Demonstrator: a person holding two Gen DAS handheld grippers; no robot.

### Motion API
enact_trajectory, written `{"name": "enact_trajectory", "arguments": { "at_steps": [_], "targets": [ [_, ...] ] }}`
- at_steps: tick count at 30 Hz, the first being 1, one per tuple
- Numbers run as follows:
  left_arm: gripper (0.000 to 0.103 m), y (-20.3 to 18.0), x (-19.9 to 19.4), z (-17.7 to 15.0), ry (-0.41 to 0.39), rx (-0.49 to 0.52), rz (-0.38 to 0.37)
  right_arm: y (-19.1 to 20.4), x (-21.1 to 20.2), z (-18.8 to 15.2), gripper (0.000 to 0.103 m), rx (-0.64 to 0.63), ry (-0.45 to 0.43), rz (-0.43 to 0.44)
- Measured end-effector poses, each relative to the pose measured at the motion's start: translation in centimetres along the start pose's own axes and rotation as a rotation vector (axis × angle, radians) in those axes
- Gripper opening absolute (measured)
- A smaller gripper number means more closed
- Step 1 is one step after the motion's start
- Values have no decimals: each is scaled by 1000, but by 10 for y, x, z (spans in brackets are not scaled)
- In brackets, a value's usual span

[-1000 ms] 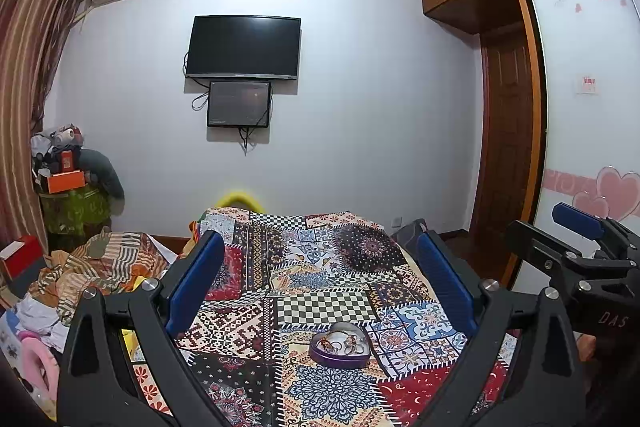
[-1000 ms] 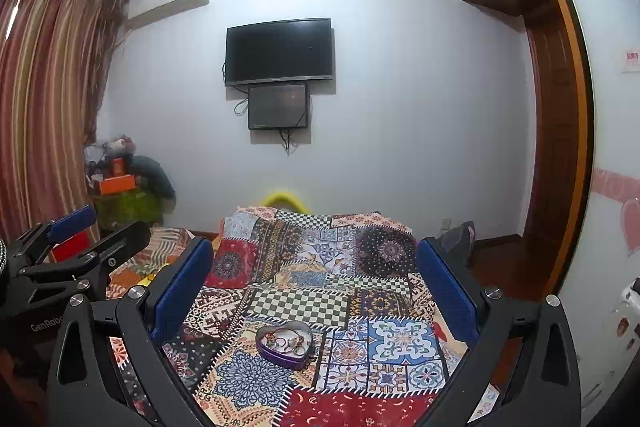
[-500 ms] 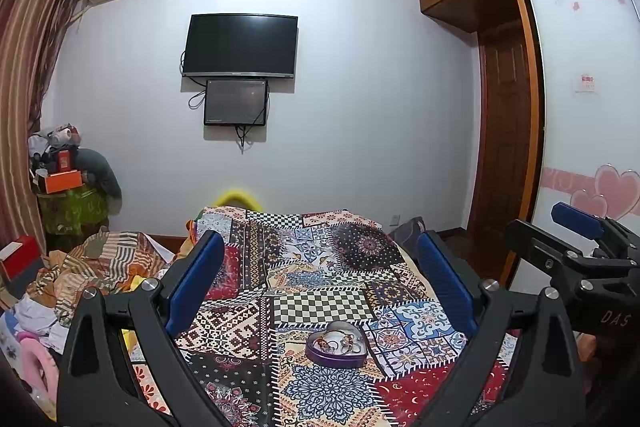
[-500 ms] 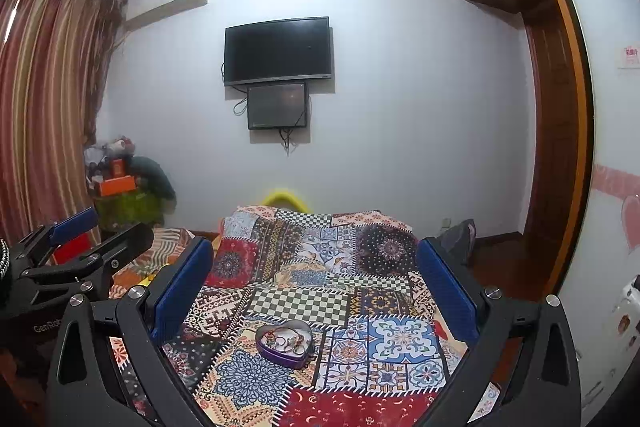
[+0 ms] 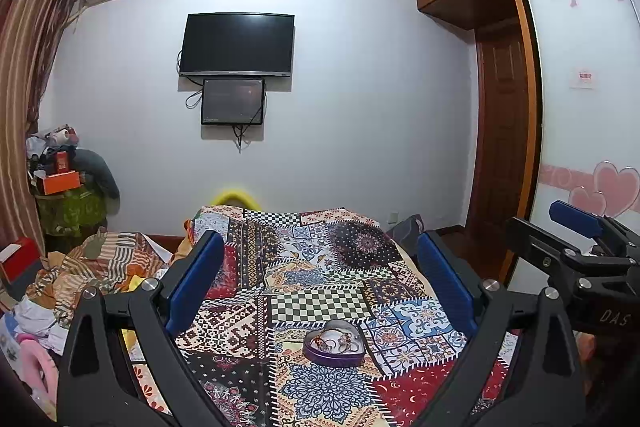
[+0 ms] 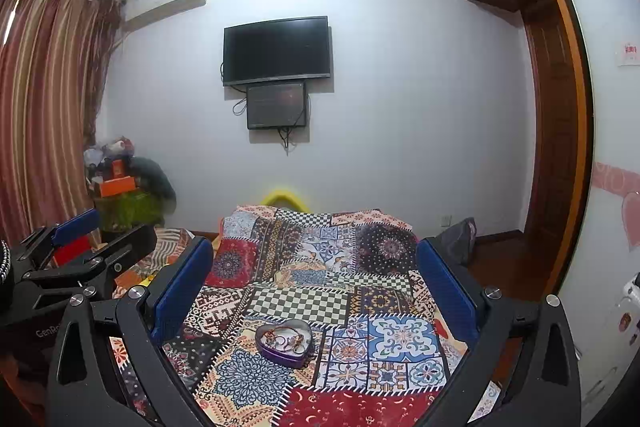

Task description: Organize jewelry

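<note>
A purple heart-shaped box with bracelets and rings in it lies on a patchwork bedspread; it also shows in the right wrist view. My left gripper is open and empty, held above the bed short of the box. My right gripper is open and empty too, beside it at the same height. The right gripper also shows at the right edge of the left wrist view, and the left gripper at the left edge of the right wrist view.
A pile of striped cloth lies left of the bed. A cluttered stand with an orange box is in the left corner. A television hangs on the far wall. A wardrobe and door are on the right.
Both views have barely shifted; the left one has tilted slightly up and right. Both grippers stay open and the box has not moved.
</note>
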State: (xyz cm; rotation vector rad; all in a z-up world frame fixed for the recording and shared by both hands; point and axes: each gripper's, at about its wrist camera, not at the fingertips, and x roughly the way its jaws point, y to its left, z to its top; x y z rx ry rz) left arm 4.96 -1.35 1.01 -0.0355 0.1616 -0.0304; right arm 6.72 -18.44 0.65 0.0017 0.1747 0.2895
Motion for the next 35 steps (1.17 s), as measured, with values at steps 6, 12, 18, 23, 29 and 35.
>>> {"name": "enact_trajectory", "arguments": {
  "at_steps": [6,12,18,23,29,35],
  "targets": [
    [97,-1,0,1,-2,1,-4,-1,1,0,101,3,-2,-1],
    [97,-2,-1,2,-2,7,-13,-2,0,0,101,4,-4,-6],
    [97,-3,-1,1,9,8,-30,-1,1,1,101,7,-7,-9],
    [97,-2,-1,2,8,5,-29,-2,2,1,101,13,-6,-12],
    [97,-2,1,1,7,0,-23,-2,4,1,101,17,-1,-12],
    [97,-3,4,-2,16,9,-22,-3,9,0,101,20,9,-10]
  ]
}}
